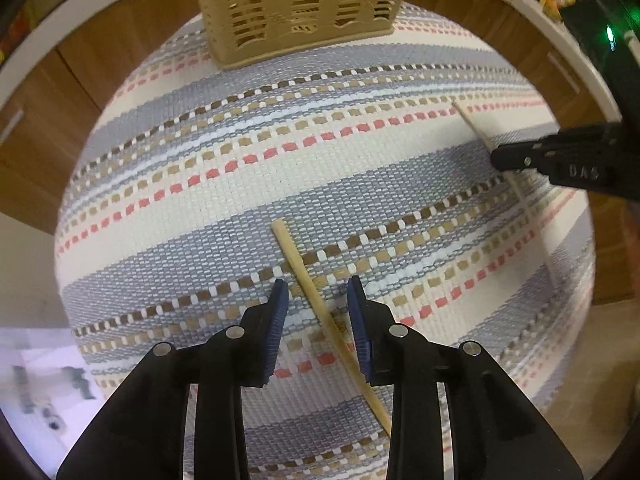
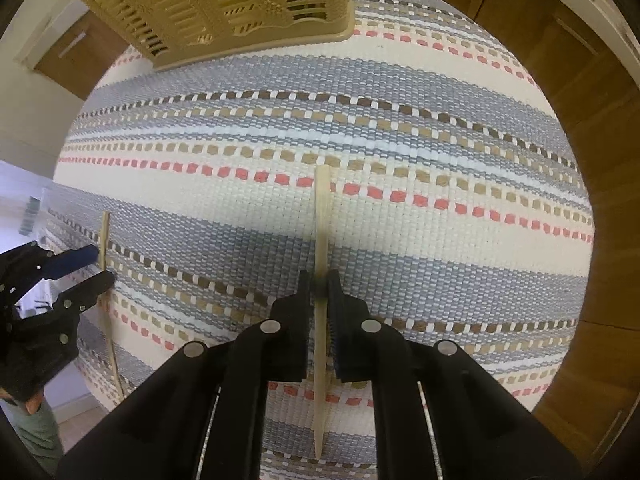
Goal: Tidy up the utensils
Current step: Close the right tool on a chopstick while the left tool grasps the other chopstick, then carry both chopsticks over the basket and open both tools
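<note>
While both grippers point down at the striped woven mat (image 1: 360, 168), each has a wooden chopstick between its fingers. The left gripper (image 1: 318, 312) stands with its blue-padded fingers (image 1: 280, 320) spread, and the left chopstick (image 1: 316, 300) lies slantwise on the mat between them, not clamped; it may graze the right-hand pad, though I cannot be sure. The right gripper (image 2: 319, 292) has its fingers pressed together on the right chopstick (image 2: 322, 216), which runs from near to far through the grip. A tan slotted basket (image 2: 224, 8) sits at the far edge of the mat, well apart from both chopsticks. Wooden cabinet doors (image 2: 600, 160) show beyond the mat.
</note>
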Motion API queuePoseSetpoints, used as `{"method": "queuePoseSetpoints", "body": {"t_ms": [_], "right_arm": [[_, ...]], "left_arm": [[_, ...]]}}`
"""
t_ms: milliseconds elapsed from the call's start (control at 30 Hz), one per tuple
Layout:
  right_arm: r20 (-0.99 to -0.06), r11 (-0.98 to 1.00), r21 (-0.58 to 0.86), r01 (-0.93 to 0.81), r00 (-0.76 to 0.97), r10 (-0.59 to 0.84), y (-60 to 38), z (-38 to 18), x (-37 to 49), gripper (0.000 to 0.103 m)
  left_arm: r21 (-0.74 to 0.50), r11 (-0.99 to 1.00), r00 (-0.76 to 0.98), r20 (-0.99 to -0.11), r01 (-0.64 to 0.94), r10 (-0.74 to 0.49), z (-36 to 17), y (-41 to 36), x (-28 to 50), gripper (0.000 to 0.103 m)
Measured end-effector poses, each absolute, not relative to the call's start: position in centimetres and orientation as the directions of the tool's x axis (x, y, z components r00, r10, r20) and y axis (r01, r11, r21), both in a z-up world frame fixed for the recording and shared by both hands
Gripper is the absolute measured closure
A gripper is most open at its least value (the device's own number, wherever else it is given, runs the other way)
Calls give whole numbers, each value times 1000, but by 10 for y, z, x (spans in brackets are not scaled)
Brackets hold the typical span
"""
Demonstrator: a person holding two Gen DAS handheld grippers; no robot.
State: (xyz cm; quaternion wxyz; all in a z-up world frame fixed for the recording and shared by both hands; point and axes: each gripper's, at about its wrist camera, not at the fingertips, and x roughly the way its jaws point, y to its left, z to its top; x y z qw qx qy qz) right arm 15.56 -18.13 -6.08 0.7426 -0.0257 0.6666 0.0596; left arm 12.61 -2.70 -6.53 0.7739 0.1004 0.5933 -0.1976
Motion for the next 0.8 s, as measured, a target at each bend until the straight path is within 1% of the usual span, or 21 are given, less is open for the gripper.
{"method": "queuePoseSetpoints", "body": {"t_ms": [33,67,133,167,233,333,400,467,533,633,800], "right_arm": [[-994,991,24,-130,100,38,-174,-63,160,95],[-995,990,3,-138,96,16,-168,-65,162,95],[-995,987,-42,-158,93,-28,-158,-67,164,96],[-995,983,-58,-173,95,-41,-153,-67,164,98],[-993,980,-77,-183,108,-57,-147,-67,164,99],[-992,982,-50,-181,119,-29,-148,-66,164,99],[-992,986,-15,-166,129,7,-152,-63,162,99],[-987,985,19,-171,155,46,-156,-55,156,99],[-974,981,68,-181,201,105,-157,-42,151,99],[-940,971,114,-209,293,174,-156,-17,142,99],[-856,947,179,-266,432,283,-158,26,127,99]], "left_arm": [[-43,903,237,-959,428,-158,-66,-31,123,79],[-12,903,254,-958,429,-134,-66,-34,121,86],[28,903,285,-953,428,-106,-66,-40,116,88],[38,903,294,-951,429,-99,-66,-41,115,94],[46,909,308,-947,415,-92,-67,-40,114,100],[-28,923,303,-940,384,-155,-63,-29,116,100],[-122,926,298,-925,357,-236,-59,-20,118,101],[-172,925,311,-908,339,-282,-53,-11,118,100],[-232,916,345,-873,326,-344,-38,-1,117,100],[-283,907,426,-811,313,-400,-11,9,116,100],[-349,888,556,-693,299,-459,36,30,117,100]]}}
